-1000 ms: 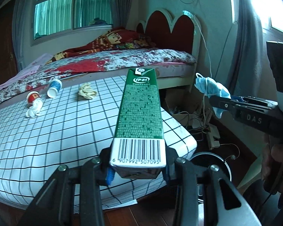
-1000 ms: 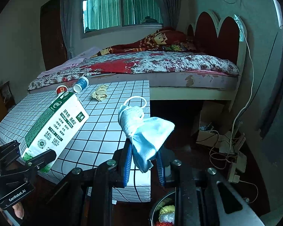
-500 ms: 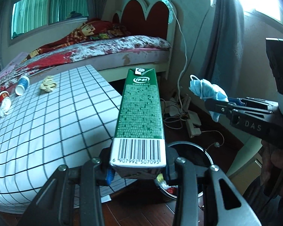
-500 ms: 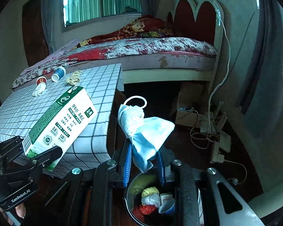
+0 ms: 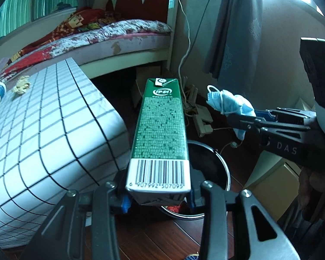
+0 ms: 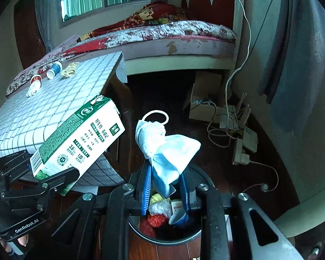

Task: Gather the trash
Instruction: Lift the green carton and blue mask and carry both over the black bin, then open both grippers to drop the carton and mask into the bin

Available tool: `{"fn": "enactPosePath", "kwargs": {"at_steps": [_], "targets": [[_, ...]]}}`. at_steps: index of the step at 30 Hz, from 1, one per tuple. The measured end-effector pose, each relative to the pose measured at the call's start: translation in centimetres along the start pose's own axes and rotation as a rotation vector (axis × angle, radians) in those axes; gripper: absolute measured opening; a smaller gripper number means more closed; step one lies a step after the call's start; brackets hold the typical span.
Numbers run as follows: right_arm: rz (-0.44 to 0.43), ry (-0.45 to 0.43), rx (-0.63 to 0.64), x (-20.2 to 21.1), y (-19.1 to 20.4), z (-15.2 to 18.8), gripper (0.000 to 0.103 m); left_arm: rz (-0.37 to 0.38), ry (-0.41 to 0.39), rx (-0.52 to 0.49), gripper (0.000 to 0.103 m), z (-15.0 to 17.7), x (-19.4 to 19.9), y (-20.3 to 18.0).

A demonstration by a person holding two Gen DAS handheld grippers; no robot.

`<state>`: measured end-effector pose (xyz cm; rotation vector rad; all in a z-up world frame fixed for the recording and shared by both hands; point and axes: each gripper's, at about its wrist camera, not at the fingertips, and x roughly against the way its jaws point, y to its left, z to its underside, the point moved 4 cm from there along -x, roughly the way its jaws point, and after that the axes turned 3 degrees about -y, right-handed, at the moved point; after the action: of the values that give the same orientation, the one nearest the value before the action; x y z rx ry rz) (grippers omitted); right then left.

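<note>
My left gripper (image 5: 158, 197) is shut on the base of a green and white milk carton (image 5: 160, 134), which points away from me over a round black trash bin (image 5: 218, 166). The same carton (image 6: 78, 138) shows at the left of the right wrist view, clamped in the left gripper (image 6: 47, 173). My right gripper (image 6: 165, 184) is shut on a crumpled blue face mask (image 6: 164, 145), hanging directly above the bin (image 6: 162, 236), which holds several pieces of rubbish. In the left wrist view the mask (image 5: 229, 104) sticks out of the right gripper (image 5: 240, 119).
A table with a white grid cloth (image 6: 54, 106) stands left of the bin and carries a blue cup (image 6: 54, 69), a red cup (image 6: 35, 80) and a crumpled yellowish paper (image 6: 69, 70). A bed (image 6: 162, 36) lies behind. Cables and power strips (image 6: 242, 143) litter the wooden floor at right.
Both grippers moved right and down, away from the table, and now hang over the bin. The carton and the mask stay gripped as before.
</note>
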<state>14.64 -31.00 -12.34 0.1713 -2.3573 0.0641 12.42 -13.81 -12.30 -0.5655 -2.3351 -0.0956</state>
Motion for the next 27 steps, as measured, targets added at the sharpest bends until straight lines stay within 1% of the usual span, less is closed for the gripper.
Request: {"fn": "enactPosePath", "kwargs": {"at_steps": [5,10,15,20,23,26,27], "targets": [[0.002,0.064,0.002,-1.4,-1.6,2.3,0.025,0.016,0.062,-0.005,0.04,1.3,-2.0,-1.0],[-0.013,0.1,-0.013,-2.9,-2.9,3.8,0.025,0.02,0.123,0.002,0.04,2.6,-3.8,-1.8],[-0.034,0.133,0.01,-4.5,-2.7,4.8,0.025,0.033,0.182,-0.001,0.04,3.5,-5.7,-2.4],[-0.065,0.177,0.042,-6.2,-2.5,5.6,0.025,0.033,0.211,-0.016,0.04,3.5,-7.3,-2.5],[-0.066,0.198,0.054,-7.1,-2.5,6.0,0.025,0.039,0.226,-0.02,0.04,3.5,-7.9,-2.4],[-0.075,0.219,0.052,-8.0,-2.8,6.5,0.025,0.065,0.253,-0.019,0.041,3.6,-9.0,-2.4],[-0.082,0.23,0.053,-8.3,-2.9,6.6,0.025,0.095,0.271,-0.011,0.042,3.7,-9.5,-2.5]]}}
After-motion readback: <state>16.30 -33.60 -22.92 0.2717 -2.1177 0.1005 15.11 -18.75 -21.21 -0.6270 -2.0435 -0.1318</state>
